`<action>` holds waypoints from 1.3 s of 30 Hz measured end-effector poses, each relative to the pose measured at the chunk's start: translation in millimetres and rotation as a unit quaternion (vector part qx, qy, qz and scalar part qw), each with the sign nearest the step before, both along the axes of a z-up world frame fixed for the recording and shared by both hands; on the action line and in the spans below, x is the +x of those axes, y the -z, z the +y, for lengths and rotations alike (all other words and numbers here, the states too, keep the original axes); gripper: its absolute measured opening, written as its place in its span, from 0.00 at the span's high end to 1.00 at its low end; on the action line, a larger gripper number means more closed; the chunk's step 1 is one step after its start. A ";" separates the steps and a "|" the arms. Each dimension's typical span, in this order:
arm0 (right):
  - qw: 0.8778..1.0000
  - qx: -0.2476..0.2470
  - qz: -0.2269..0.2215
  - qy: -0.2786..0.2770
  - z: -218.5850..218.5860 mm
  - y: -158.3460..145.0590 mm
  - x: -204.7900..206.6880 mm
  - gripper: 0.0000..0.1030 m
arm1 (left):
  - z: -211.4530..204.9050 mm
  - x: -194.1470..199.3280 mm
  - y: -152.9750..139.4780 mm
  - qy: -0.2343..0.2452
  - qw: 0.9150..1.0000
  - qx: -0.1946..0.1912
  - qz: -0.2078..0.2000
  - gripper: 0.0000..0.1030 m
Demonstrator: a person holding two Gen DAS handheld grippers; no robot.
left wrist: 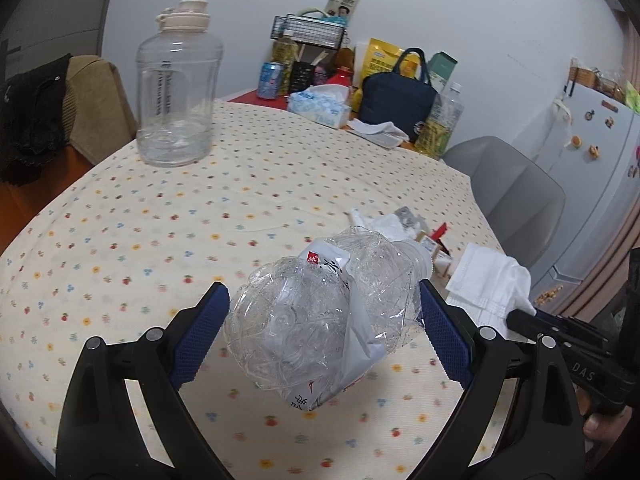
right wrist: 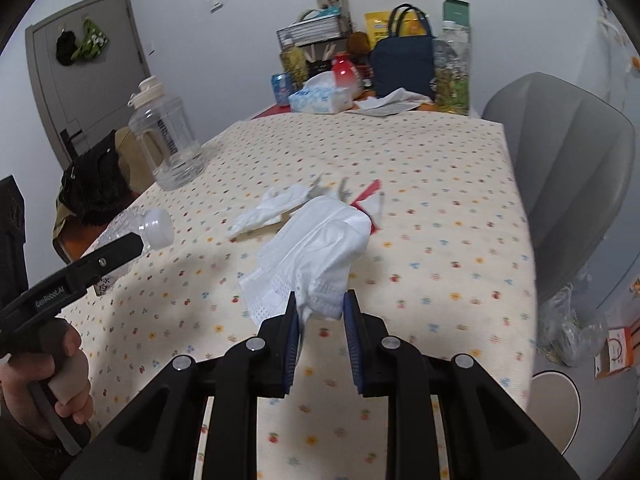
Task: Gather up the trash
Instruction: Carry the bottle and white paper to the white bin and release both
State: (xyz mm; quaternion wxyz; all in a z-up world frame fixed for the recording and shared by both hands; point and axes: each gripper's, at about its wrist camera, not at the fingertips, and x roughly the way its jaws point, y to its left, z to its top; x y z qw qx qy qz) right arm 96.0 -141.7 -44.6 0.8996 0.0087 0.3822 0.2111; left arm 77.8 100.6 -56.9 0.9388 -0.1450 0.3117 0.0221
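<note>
Over the bench point(left wrist: 160, 220), the left gripper point(left wrist: 324, 320) has its jaws clamped on a crushed bottle point(left wrist: 320, 312), held clear of the cloth. To its right, the right gripper point(right wrist: 322, 312) pinches a white mask point(right wrist: 316, 248), lifted off the bench. More scraps point(right wrist: 272, 208) lie just beyond.

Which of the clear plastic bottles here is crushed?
The crushed bottle in the left hand-held gripper; the big jug stands whole and upright.
</note>
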 end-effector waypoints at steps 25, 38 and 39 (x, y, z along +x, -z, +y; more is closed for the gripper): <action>0.985 0.056 -0.016 0.163 -186.5 0.0 -17.6 0.78 | -181.0 58.3 -24.8 0.169 0.984 0.054 -0.012 0.10; 0.961 0.082 0.012 0.264 -297.8 40.8 -24.5 0.78 | -319.4 91.0 -14.1 0.278 0.958 0.075 0.007 0.10; 0.959 0.084 0.016 0.271 -305.9 45.9 -24.6 0.78 | -328.5 93.1 -11.4 0.283 0.956 0.075 0.010 0.10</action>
